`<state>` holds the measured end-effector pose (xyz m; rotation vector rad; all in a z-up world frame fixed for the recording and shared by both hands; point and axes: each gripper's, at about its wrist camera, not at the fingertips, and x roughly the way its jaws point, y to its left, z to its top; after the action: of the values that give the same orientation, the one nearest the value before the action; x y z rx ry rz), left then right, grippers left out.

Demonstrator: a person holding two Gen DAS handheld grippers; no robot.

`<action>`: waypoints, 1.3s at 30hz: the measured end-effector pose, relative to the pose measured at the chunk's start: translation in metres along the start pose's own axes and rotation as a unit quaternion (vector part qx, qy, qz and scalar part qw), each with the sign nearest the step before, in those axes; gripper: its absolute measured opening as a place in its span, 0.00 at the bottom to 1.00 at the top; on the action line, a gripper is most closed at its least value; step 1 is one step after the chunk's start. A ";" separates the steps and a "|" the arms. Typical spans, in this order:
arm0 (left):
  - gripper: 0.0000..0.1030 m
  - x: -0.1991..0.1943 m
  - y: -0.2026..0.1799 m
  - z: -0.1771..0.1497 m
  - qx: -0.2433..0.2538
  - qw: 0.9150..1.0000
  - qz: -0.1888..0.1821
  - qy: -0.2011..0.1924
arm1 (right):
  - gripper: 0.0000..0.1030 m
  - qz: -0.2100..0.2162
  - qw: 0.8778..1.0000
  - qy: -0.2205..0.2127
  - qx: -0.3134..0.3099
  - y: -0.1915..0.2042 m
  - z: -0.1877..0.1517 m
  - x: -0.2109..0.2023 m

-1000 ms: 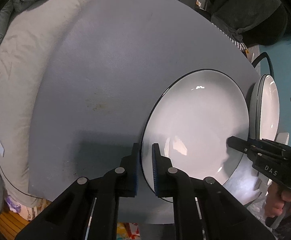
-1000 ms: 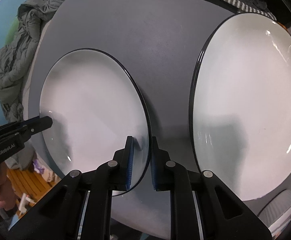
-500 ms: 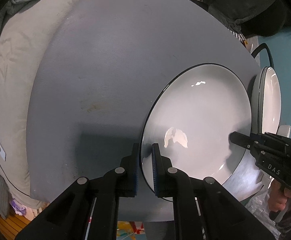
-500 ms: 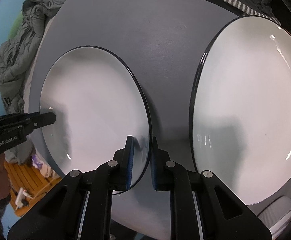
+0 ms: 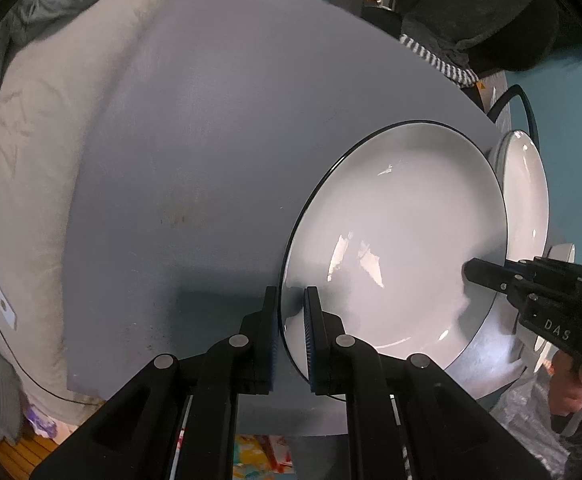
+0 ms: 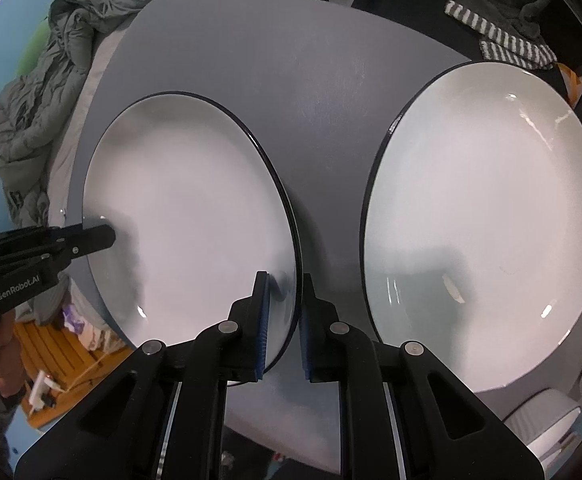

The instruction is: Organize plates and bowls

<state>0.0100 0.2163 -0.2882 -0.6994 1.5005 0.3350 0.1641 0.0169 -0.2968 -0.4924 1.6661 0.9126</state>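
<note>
Left gripper (image 5: pixel 291 334) clamped on the near-left rim of the held plate (image 5: pixel 403 240), one pad above the rim, one beneath. Right gripper (image 6: pixel 283 326) pinching the opposite, right rim of the same plate (image 6: pixel 187 224), pads astride the dark edge. Both pointing steeply down, facing each other across the dish; each visible at the far rim in the other's view, left gripper (image 6: pixel 91 238) at that frame's left, right gripper (image 5: pixel 487 272) at this one's right.

Plate thus spanned edge to edge between the two, round, so no long axis; apparently raised slightly over the grey table (image 5: pixel 211 140), though contact underneath hard to judge.

Just beyond the right gripper, to its right: second plate (image 6: pixel 487 232), same kind, lying flat, a strip of bare table between the two rims. Likely stacking target, so coming move probably a sideways carry rightward, right hand leading and nearer. Pale bowl (image 6: pixel 543 420) at the lower right corner, partly cut off.
</note>
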 end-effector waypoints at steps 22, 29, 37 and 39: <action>0.10 -0.012 -0.097 0.025 0.091 0.995 -0.030 -0.007 | 0.12 0.014 0.996 -0.036 0.081 -0.081 -0.038 -0.056; 0.10 -0.005 -0.134 0.040 0.114 0.993 -0.030 -0.001 | 0.12 0.018 0.992 -0.046 0.114 -0.115 -0.043 -0.067; 0.10 -0.001 -0.159 0.053 0.129 0.991 -0.021 0.004 | 0.13 0.029 0.989 -0.048 0.138 -0.140 -0.042 -0.068; 0.10 -0.001 -0.164 0.055 0.133 0.991 -0.018 0.006 | 0.13 0.033 0.988 -0.047 0.143 -0.147 -0.043 -0.068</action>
<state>0.1529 0.1245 -0.2560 -0.5161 1.5085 0.1001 0.2638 -0.1162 -0.2755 -0.1965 1.7000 0.7165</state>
